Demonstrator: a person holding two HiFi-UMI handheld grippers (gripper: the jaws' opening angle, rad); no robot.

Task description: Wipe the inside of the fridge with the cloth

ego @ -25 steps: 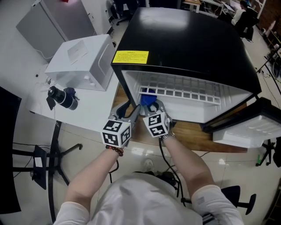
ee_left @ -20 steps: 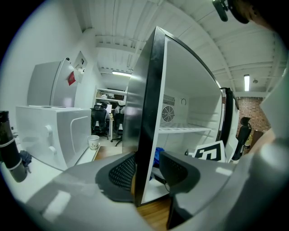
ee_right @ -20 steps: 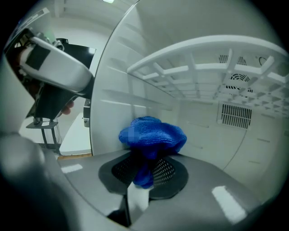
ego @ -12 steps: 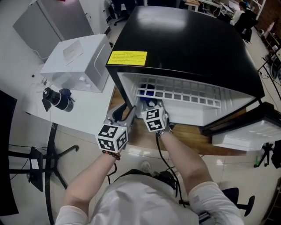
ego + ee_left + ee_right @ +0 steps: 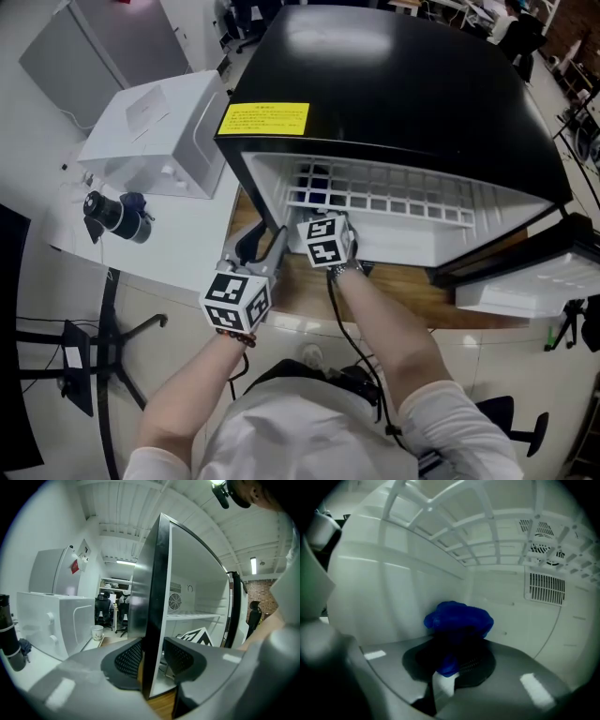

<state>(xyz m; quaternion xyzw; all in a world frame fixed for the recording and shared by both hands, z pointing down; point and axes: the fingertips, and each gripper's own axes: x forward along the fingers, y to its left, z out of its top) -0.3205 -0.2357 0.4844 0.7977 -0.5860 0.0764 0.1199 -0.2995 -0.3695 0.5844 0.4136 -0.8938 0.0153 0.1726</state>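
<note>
Inside fridge (image 5: 394, 84), right gripper (image 5: 451, 660) clamps blue cloth (image 5: 459, 618)

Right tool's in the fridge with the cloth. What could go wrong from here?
The cloth is a small wad in the right tool; wiping hard could pull it loose.
The wire shelf sits just above; lifting may snag it.
The left tool grips the fridge wall; tugging could shift it.
</note>
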